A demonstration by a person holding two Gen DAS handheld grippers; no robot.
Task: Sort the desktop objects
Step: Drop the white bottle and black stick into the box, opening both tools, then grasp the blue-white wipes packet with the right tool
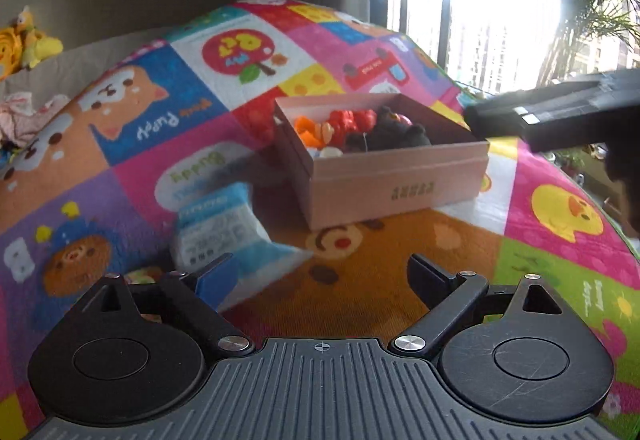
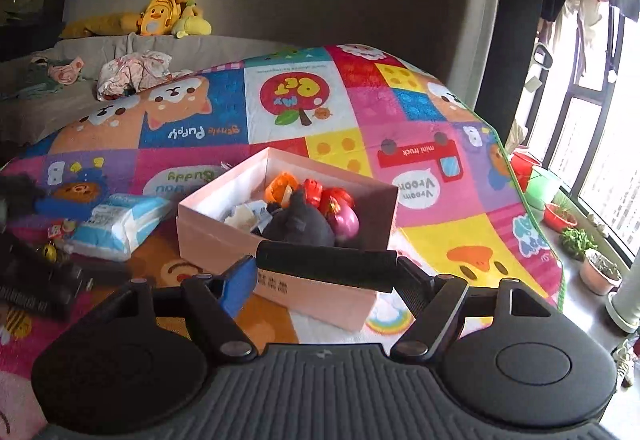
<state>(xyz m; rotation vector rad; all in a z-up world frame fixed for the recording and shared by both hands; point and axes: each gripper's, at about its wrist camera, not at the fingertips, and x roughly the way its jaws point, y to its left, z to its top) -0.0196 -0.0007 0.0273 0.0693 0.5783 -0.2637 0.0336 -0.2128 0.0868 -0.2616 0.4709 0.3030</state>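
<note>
A pink open box (image 1: 396,176) (image 2: 216,236) sits on the colourful play mat (image 1: 400,252) (image 2: 304,144). It holds a black plush, red and orange toys and a pink egg. My left gripper (image 1: 320,268) is open with nothing between its pads. A blue-and-white tissue pack (image 1: 216,228) (image 2: 120,224), blurred in the left wrist view, is just beyond its left fingertip (image 1: 214,278). My right gripper (image 2: 324,272) is shut on a long black bar (image 2: 326,266), held crosswise over the box's near corner. In the left wrist view the bar (image 1: 532,112) reaches in from the right, above the box.
Small items, a gold bell (image 2: 50,250) among them, lie left of the tissue pack. A grey sofa (image 2: 80,96) behind the mat carries clothes and yellow plush toys (image 2: 168,16). Plant pots (image 2: 600,272) and a green bucket (image 2: 542,186) stand past the mat's right edge by the window.
</note>
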